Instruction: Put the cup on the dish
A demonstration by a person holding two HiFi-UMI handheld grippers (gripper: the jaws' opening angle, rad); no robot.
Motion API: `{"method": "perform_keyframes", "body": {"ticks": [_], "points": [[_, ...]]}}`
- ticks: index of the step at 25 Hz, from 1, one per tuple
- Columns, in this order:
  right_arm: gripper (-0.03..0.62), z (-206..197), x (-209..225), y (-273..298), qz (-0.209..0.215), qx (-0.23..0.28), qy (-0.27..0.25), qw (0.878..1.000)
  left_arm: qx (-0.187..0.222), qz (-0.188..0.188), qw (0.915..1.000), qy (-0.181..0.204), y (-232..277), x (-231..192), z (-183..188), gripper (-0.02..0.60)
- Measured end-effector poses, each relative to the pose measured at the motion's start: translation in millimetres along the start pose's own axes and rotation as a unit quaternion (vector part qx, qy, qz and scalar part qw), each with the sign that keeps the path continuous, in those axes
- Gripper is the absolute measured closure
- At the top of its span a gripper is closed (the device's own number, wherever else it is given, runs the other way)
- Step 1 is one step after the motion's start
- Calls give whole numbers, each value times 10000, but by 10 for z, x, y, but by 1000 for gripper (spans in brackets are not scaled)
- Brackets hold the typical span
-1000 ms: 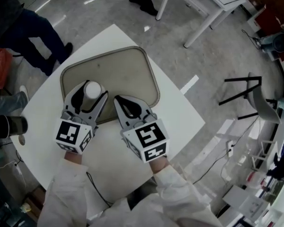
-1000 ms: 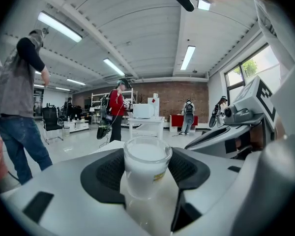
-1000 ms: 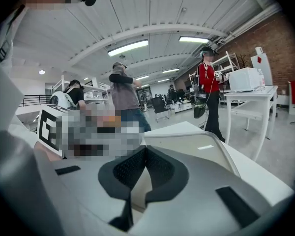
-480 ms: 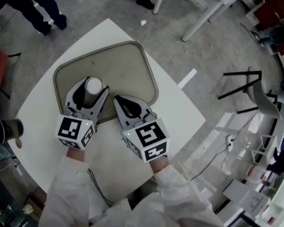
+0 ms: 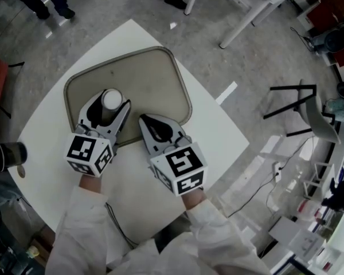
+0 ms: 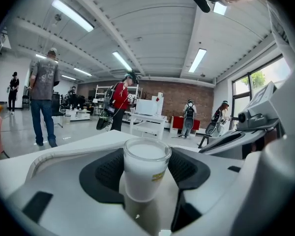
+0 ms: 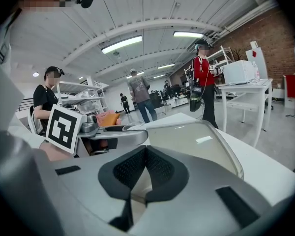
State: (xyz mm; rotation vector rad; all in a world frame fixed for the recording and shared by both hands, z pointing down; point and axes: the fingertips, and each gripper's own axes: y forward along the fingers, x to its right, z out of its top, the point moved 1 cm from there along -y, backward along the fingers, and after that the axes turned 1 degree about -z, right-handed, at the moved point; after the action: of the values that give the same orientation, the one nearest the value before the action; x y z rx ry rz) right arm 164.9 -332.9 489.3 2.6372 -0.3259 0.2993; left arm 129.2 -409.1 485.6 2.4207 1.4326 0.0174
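Note:
A small white cup (image 5: 112, 98) stands upright between the jaws of my left gripper (image 5: 111, 102), over the near left part of the beige tray-like dish (image 5: 155, 82). In the left gripper view the dark pads hug the cup (image 6: 146, 168) on both sides. Whether its base rests on the dish I cannot tell. My right gripper (image 5: 147, 121) is shut with nothing in it, its tips at the dish's near rim, just right of the left gripper. In the right gripper view the dish (image 7: 196, 139) spreads out ahead of the closed jaws.
The dish lies on a white square table (image 5: 218, 136) whose corners sit close on every side. A white desk (image 5: 241, 4) and a black chair frame (image 5: 292, 105) stand on the floor beyond. People walk in the background (image 6: 44, 100).
My left gripper, still holding the cup, has edged slightly farther onto the dish. The right gripper has stayed put. A person's legs at the top left have moved away.

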Motion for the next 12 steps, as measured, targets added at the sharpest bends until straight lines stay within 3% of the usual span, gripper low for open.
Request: {"method": "perform_keyframes", "body": {"ticks": [12], "points": [[583, -36, -45, -68, -57, -40, 18, 10000, -33, -158, 9998, -81, 7, 27, -11, 311]]}}
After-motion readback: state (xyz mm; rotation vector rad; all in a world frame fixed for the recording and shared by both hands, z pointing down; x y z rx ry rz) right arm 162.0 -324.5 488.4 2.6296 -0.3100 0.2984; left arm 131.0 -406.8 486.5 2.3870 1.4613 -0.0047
